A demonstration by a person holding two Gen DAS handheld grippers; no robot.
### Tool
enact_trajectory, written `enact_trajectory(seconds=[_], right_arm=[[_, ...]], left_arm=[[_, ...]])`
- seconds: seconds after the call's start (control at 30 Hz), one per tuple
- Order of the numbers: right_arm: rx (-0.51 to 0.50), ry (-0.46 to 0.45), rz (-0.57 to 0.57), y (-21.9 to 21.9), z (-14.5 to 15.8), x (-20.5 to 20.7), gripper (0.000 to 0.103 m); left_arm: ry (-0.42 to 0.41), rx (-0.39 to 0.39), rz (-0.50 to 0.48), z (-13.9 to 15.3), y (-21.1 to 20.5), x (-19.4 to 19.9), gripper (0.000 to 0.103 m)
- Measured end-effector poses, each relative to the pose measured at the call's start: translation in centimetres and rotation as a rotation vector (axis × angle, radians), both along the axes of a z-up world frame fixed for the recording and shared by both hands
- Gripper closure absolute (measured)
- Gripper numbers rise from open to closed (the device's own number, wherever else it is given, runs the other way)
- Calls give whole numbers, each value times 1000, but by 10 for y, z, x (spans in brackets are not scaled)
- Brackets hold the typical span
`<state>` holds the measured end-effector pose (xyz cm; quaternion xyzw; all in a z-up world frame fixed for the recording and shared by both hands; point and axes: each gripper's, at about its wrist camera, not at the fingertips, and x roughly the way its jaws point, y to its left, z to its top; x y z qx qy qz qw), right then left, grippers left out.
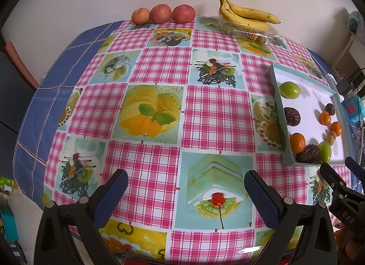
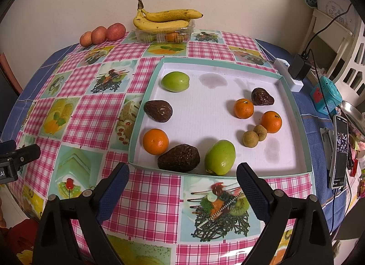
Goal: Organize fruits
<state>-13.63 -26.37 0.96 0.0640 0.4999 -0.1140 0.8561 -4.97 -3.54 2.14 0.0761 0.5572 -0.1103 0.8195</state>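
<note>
A shallow white tray (image 2: 228,64) with a teal rim lies on the checked tablecloth. In it are two green fruits (image 2: 175,81) (image 2: 220,157), three dark avocados (image 2: 158,110) (image 2: 179,158) (image 2: 262,97), three oranges (image 2: 155,141) (image 2: 243,108) (image 2: 271,121) and two small tan fruits (image 2: 250,138). My right gripper (image 2: 182,181) is open just short of the tray's near rim. My left gripper (image 1: 186,193) is open over bare tablecloth, with the tray (image 1: 303,78) off to its right. Three apples (image 1: 163,14) and bananas (image 1: 246,15) sit at the far edge.
The bananas rest on a clear plastic box (image 2: 164,33) holding more fruit. Right of the tray are a white power strip with a black charger (image 2: 296,68), cables, a teal toy (image 2: 326,94) and a standing phone (image 2: 340,153). The wall runs behind the table.
</note>
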Motion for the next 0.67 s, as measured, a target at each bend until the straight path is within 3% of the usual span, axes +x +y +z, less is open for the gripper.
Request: enact_trajectory(seconds=[0.67], right_arm=[[0,4,1,-2,0,0,8]], left_arm=[[-12,7,10,4,2,0,0]])
